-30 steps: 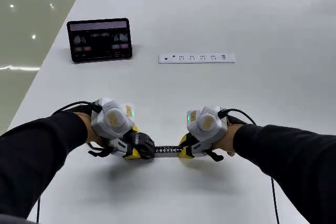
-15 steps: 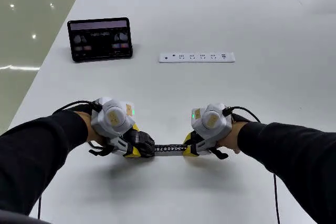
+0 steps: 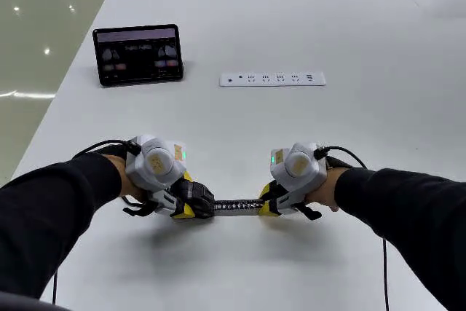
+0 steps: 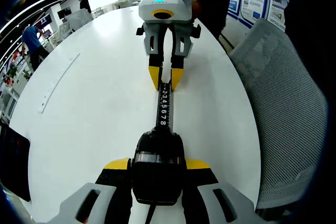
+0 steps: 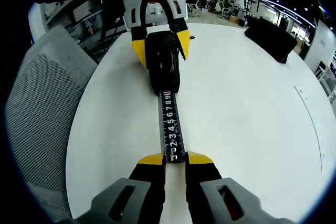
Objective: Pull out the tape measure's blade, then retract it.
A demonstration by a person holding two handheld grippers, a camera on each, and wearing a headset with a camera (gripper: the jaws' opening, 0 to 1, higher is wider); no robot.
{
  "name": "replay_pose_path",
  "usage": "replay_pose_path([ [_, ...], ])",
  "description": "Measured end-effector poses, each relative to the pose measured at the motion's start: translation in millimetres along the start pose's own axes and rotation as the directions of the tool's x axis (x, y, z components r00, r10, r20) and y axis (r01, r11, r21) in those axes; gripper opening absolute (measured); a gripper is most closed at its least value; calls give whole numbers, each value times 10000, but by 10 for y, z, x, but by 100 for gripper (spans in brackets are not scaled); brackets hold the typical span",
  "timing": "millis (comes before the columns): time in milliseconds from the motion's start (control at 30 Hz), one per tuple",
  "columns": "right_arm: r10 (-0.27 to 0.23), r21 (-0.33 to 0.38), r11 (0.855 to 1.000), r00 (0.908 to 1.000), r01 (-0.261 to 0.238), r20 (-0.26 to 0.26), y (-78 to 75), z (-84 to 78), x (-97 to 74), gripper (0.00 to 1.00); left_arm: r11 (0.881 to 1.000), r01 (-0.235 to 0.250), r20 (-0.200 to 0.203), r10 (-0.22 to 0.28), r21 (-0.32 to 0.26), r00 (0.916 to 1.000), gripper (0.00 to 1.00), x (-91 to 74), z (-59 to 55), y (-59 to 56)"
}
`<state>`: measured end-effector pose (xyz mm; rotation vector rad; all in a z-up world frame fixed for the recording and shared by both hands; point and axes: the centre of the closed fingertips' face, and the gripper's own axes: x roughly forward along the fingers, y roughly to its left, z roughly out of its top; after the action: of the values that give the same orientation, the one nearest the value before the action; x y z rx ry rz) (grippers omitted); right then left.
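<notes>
The left gripper (image 4: pixel 157 163) has its fingers clamped on the black tape measure (image 4: pixel 157 179), down at the white bench (image 3: pixel 240 136). From the case, the blade (image 5: pixel 172 124) runs straight to the right gripper (image 5: pixel 174 159), whose fingers are pinched together on the blade's end. Well beyond both sets of fingers lie a white power strip (image 3: pixel 272 79) and, out past the left fingers, a dark tablet (image 3: pixel 138 54) with its screen lit.

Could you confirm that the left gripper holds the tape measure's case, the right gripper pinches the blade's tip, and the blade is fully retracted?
Not retracted: the blade is partly pulled out, numbers showing along it in the right gripper view. The left gripper holds the case and the right gripper pinches the tip.
</notes>
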<state>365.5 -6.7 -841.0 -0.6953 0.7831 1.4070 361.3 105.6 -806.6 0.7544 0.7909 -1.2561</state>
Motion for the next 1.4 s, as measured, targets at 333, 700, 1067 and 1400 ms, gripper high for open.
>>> replay_pose_path([
  [333, -30, 66, 10000, 10000, 30, -41, -7, -47, -35, 8, 10000, -28, 13, 28, -28, 10000, 33, -1, 6, 2],
  [700, -95, 176, 9998, 9999, 97, -63, -23, -124, -94, 8, 10000, -25, 20, 25, -5, 10000, 32, -4, 3, 7],
  [1067, -144, 232, 9996, 9998, 147, -114, -22, -185, -134, 8, 10000, -45, 21, 45, -12, 10000, 32, -1, 3, 11],
  [1400, -186, 304, 9994, 9997, 191, -175, -24, -234, -163, 8, 10000, -95, 12, 95, -17, 10000, 32, 1, 2, 9],
])
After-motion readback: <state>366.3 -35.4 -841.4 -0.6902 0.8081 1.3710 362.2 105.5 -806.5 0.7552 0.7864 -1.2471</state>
